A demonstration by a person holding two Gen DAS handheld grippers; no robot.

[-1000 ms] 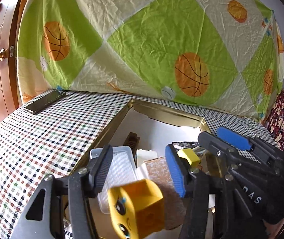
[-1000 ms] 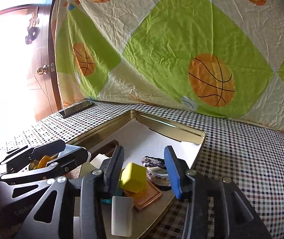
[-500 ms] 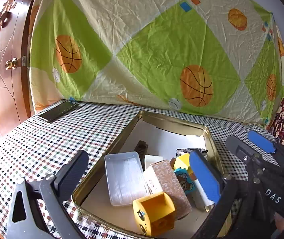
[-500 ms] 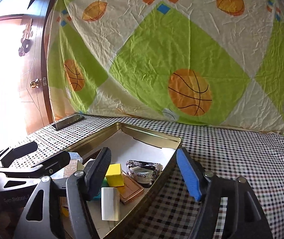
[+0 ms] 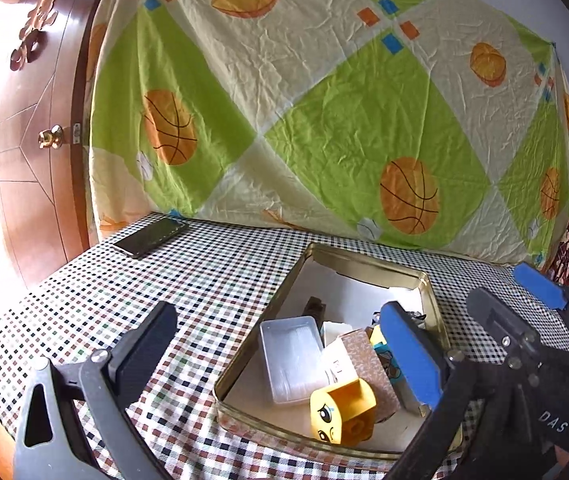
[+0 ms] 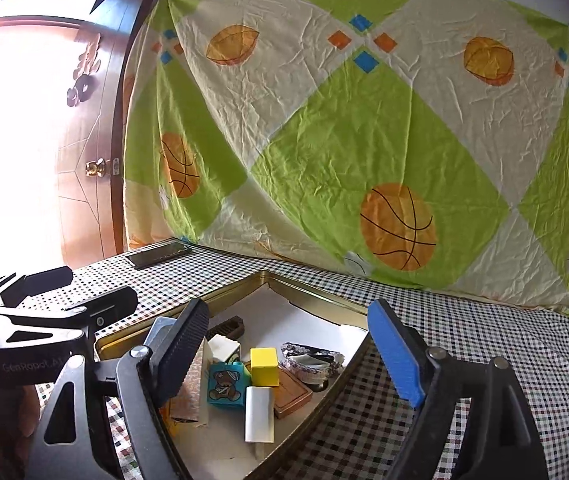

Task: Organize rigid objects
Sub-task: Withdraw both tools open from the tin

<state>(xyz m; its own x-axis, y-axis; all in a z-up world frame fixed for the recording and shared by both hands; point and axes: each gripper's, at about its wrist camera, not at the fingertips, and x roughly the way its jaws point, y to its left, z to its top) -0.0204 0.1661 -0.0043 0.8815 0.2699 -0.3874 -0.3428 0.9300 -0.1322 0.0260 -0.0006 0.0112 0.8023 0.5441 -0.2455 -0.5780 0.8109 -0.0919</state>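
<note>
You are holding both grippers above the checked table with nothing in either. Your left gripper is spreading its jaws wide apart, and your right gripper is gaping just as wide. The task's things are sitting inside the gold tin: the yellow face block is resting near the front wall, touching the brown box, with the clear tray beside it. The yellow cube is lying by the bear block. A phone is lying well apart.
</note>
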